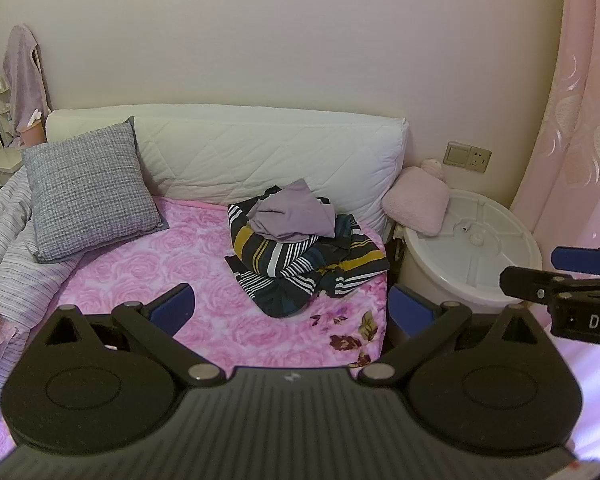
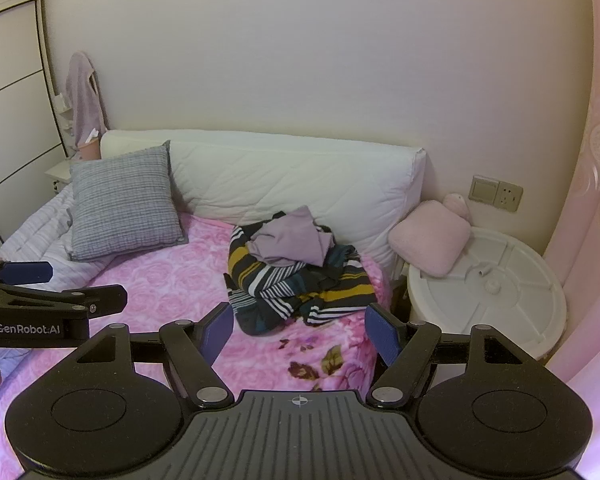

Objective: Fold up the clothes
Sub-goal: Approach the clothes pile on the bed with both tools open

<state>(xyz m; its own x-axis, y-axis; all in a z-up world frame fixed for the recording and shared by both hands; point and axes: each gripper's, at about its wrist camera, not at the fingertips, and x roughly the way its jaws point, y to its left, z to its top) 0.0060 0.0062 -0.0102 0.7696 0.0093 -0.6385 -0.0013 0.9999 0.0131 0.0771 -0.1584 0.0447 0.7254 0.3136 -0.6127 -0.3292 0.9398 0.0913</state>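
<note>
A pile of clothes lies on the pink rose-print bed cover (image 1: 172, 248), near the bed's right edge. A crumpled lilac garment (image 1: 292, 216) (image 2: 290, 242) tops a dark garment with white and mustard stripes (image 1: 300, 272) (image 2: 296, 292). My left gripper (image 1: 290, 306) hovers open above the cover, well short of the pile, with nothing between its blue pads. My right gripper (image 2: 300, 330) is open too, just in front of the pile. Each gripper shows in the other's view: the right one (image 1: 540, 272) at the right edge, the left one (image 2: 72, 284) at the left edge.
A grey checked cushion (image 1: 88, 196) and a long white quilted bolster (image 1: 268, 156) lean at the head of the bed. A striped duvet (image 1: 8, 248) is bunched at the left. Right of the bed stands a white round tub (image 1: 476, 248) with a pink cushion (image 1: 416, 202) on it.
</note>
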